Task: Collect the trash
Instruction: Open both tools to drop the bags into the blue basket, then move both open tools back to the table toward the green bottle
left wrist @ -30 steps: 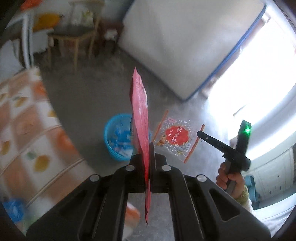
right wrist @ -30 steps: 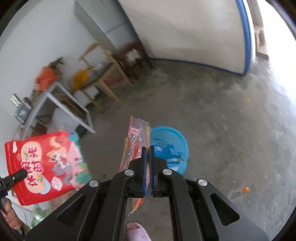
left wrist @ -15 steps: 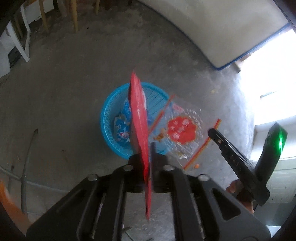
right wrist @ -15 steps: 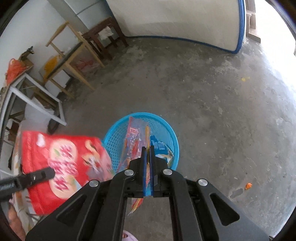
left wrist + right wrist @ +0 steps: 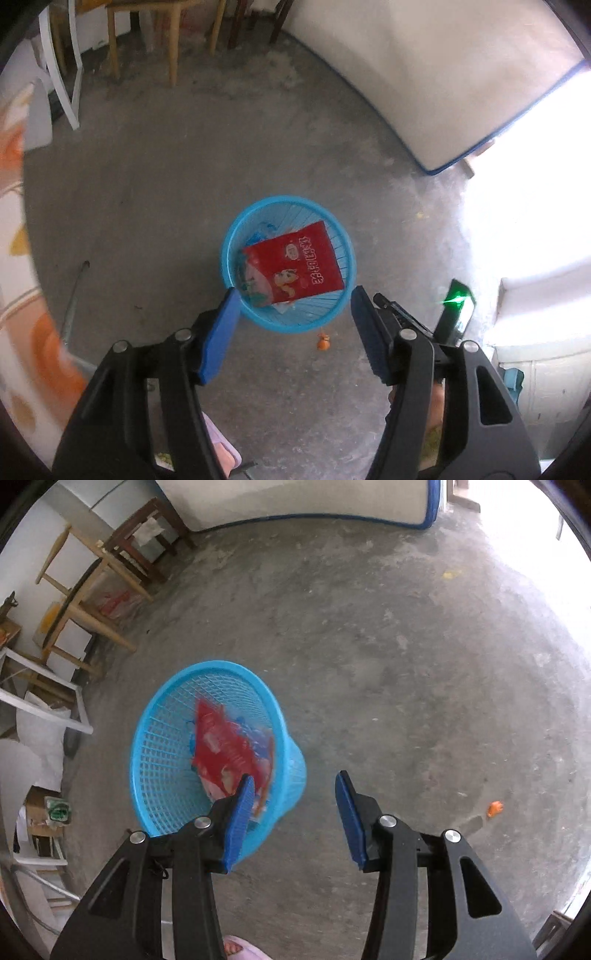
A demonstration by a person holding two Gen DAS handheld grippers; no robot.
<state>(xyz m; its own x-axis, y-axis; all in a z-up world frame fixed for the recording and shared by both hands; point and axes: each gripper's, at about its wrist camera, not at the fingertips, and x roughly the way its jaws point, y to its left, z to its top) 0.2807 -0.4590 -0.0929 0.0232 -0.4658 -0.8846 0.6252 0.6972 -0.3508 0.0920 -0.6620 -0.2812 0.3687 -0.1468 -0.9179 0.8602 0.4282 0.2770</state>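
Left wrist view, left to right. A patterned orange-and-white cloth [image 5: 22, 258] fills the left edge. The left gripper [image 5: 293, 334] points steeply down at the concrete floor [image 5: 155, 206]; its jaws are opening, nothing between the blue pads [image 5: 218, 336], released. Framed between them stands the blue basket [image 5: 236, 229] on the floor, and inside it lies the red snack bag [image 5: 299, 264], printed face up, over other wrappers. A small orange scrap [image 5: 323, 342] lies on the floor just beside the basket's near rim. To the right, the right gripper [image 5: 384, 304] shows edge-on with a green light [image 5: 455, 298]. A white mattress with blue piping [image 5: 424, 74] leans at the upper right.

Right wrist view, left to right. Wooden tables [image 5: 85, 602] stand at the upper left floor edge. The basket [image 5: 155, 709] holds the red bag [image 5: 225, 749] and a blurred printed wrapper [image 5: 258, 790] close behind the left pad. The right gripper [image 5: 295, 814] has its jaws opening and grasps nothing. An orange scrap [image 5: 494, 808] lies well apart at the right. A pink slipper [image 5: 236, 949] shows at the bottom edge.
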